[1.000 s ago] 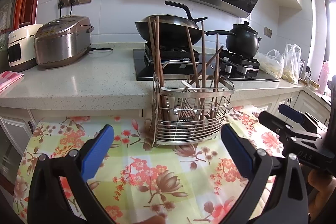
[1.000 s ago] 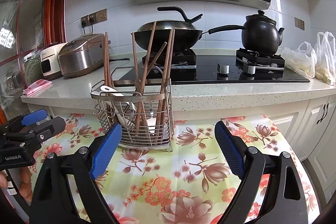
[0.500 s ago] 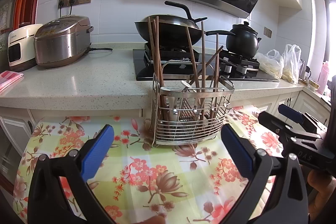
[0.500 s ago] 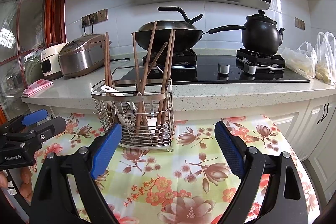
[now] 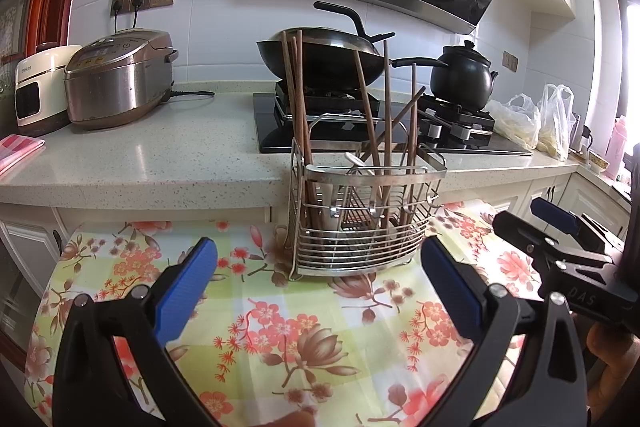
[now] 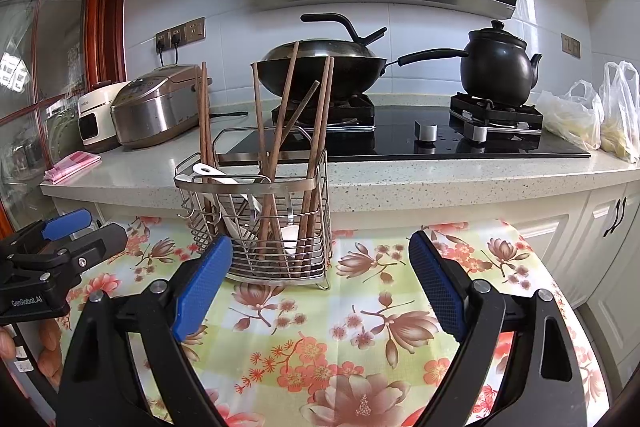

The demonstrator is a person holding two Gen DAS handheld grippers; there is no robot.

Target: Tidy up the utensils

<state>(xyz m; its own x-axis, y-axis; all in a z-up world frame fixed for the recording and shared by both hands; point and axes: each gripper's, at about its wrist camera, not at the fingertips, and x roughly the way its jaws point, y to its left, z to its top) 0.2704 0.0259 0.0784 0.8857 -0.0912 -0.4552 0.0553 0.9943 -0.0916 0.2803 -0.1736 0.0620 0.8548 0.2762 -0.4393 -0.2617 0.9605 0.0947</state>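
Note:
A steel wire utensil basket (image 5: 362,227) stands on the floral tablecloth (image 5: 280,327), also in the right wrist view (image 6: 276,227). Several brown wooden chopsticks (image 5: 298,107) (image 6: 282,115) stand in it, and a white spoon (image 6: 224,177) lies across its left part. My left gripper (image 5: 318,283) is open and empty, just in front of the basket. My right gripper (image 6: 320,279) is open and empty, in front and right of the basket. Each gripper shows in the other's view, the right (image 5: 560,251) and the left (image 6: 52,251).
Behind the table runs a speckled counter (image 5: 160,163) with a rice cooker (image 5: 118,79), a hob (image 6: 400,139) with a wok (image 6: 320,67) and black pot (image 6: 498,63), plastic bags (image 6: 592,115) and a pink cloth (image 6: 72,165).

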